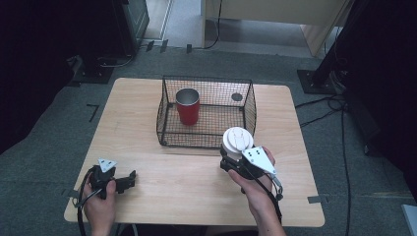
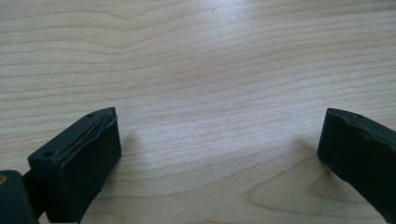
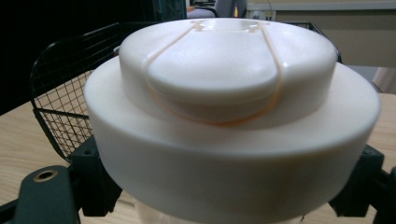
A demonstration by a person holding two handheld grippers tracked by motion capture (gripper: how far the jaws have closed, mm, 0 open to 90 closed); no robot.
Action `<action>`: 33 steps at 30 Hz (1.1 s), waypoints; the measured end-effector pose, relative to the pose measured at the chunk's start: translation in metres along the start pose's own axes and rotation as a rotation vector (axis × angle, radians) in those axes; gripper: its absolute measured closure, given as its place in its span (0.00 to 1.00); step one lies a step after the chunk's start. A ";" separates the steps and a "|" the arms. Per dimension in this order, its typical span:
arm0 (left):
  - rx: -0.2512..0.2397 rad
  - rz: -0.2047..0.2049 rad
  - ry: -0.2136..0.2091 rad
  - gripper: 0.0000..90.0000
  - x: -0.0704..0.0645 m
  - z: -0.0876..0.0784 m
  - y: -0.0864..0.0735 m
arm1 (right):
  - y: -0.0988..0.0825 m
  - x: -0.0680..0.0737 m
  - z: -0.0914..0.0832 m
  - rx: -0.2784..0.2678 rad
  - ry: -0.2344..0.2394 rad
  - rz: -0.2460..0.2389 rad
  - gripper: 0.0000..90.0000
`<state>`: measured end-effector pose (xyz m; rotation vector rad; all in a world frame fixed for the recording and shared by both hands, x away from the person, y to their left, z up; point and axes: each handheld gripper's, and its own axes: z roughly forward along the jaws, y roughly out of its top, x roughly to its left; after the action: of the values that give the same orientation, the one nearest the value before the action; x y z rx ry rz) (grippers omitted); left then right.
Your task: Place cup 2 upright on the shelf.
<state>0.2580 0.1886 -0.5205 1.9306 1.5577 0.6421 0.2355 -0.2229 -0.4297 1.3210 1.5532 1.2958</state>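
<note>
White and close against the lens of the right gripper view, the lidded white container [image 3: 232, 116] sits clamped between the two black jaws, one pressing in at each side below its broad cap. From the high view the same container [image 1: 238, 141] is held by the right gripper [image 1: 235, 160] just outside the near wall of the wire basket [image 1: 206, 142], near its right-hand corner and a little above the table [image 1: 187, 191]. It stands close to upright: its long axis runs roughly vertical, cap end up and tipped slightly toward the person, while its base is hidden behind the jaws.

Judging by this pose, the step in hand is carrying the container over the wire wall and setting it down inside. To do that well, the grip should stay firm under the cap's overhang, the container should rise enough for its hidden base to clear the top rim, and it should stay vertical so it lands flat on the mesh floor. The free floor to the right of the red cup [image 1: 188, 105] looks the safer landing spot, well apart from that cup.

Off to the near left, the left gripper [image 1: 129, 179] rests low over bare wood, jaws spread wide with nothing between them.
</note>
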 end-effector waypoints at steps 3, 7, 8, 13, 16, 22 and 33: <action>0.000 0.000 0.000 0.00 0.000 0.000 0.000 | 0.005 0.003 -0.001 -0.009 0.005 -0.006 0.18; 0.000 0.000 0.000 0.00 0.000 0.000 0.000 | 0.012 0.006 -0.001 -0.022 0.010 -0.013 0.18; 0.000 0.000 0.000 0.00 0.000 0.000 0.000 | 0.014 0.007 0.000 -0.027 0.012 -0.016 0.17; -0.001 -0.001 0.000 0.00 0.000 0.000 0.000 | 0.022 0.011 0.001 -0.041 0.023 -0.027 0.17; -0.001 0.000 0.000 0.00 0.000 0.000 0.000 | 0.027 0.014 0.002 -0.049 0.028 -0.029 0.18; 0.002 0.000 0.000 0.00 0.000 0.000 0.000 | 0.037 0.017 0.004 -0.062 0.037 -0.027 0.18; 0.002 0.001 0.000 0.00 0.000 0.000 0.000 | 0.054 0.023 0.009 -0.085 0.040 -0.041 0.17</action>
<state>0.2581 0.1887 -0.5203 1.9331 1.5580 0.6410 0.2522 -0.1997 -0.3778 1.2114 1.5269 1.3551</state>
